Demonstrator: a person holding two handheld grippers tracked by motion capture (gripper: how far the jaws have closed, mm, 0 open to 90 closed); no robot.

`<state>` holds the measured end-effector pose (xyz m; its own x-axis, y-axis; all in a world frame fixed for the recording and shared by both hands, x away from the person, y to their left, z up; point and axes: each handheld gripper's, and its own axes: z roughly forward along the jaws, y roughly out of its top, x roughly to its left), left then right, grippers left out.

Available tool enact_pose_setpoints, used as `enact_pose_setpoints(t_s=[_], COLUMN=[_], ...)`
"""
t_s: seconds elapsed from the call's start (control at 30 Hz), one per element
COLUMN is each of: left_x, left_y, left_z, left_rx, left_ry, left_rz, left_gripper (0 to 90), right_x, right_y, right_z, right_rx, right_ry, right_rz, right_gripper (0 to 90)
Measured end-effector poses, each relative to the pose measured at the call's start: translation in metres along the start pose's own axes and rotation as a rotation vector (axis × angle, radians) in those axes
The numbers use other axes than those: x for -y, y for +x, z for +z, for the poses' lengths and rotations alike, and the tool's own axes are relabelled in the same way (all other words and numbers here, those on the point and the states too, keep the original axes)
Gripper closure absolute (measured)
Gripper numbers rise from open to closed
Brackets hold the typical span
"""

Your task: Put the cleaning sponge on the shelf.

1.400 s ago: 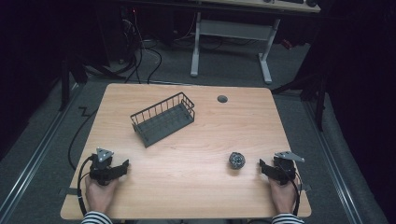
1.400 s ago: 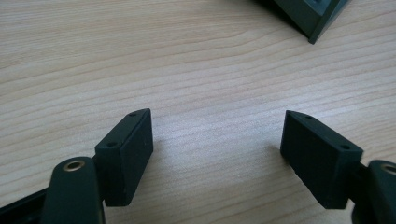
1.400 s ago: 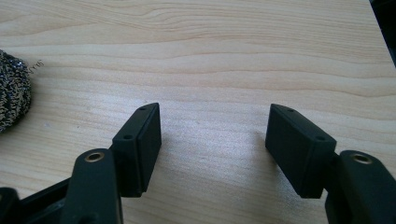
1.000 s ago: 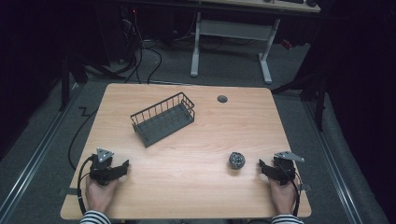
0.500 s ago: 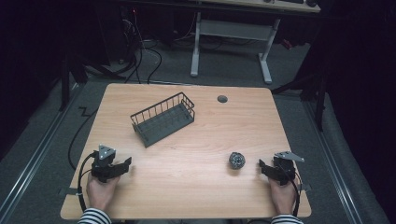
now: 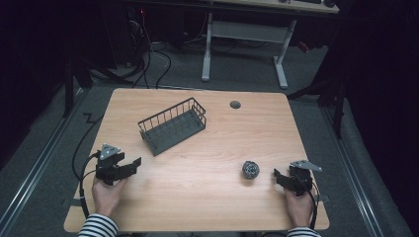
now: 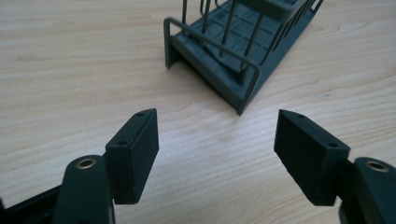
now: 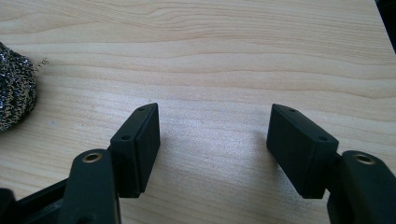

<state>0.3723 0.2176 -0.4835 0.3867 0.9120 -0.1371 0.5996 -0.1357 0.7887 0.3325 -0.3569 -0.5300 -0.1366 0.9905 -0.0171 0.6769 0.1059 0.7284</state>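
Wire basket [image 6: 173, 126] long axis slanting from near-left to far-right; both hand-held grippers [image 7: 215, 140] [image 8: 214, 137] open, empty.

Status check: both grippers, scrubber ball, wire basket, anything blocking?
Left gripper open, empty, jaws just narrowed, facing wire basket. Right gripper open, empty, beside steel scrubber ball, not touching. No obstruction on the table between them.

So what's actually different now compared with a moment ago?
The left gripper has lifted a little off the table, and its jaws have just been closing partway, with nothing between them. The right gripper, the scouring ball and the wire basket stayed where they were. Nothing was picked up or let go.
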Motion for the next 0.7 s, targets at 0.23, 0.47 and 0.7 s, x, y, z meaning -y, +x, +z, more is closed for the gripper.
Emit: enact_pose_setpoints(t_s=[0.23, 0.47, 0.7], left_x=[-0.017, -0.040, -0.061], left_y=[-0.004, -0.012, -0.016], left_z=[-0.003, -0.004, -0.001], left_rx=[0.030, 0.052, 0.043], left_ry=[-0.012, -0.030, -0.032], left_rz=[0.002, 0.013, 0.025], left_gripper=[29.9, 28.0, 26.1], right_x=[0.000, 0.000, 0.000], right_y=[0.000, 0.000, 0.000], right_z=[0.000, 0.000, 0.000], right_rx=[-0.001, -0.001, -0.004], right_ry=[0.000, 0.001, 0.000], right_rz=[-0.001, 0.000, -0.002], right_gripper=[35.2, 35.2, 35.2])
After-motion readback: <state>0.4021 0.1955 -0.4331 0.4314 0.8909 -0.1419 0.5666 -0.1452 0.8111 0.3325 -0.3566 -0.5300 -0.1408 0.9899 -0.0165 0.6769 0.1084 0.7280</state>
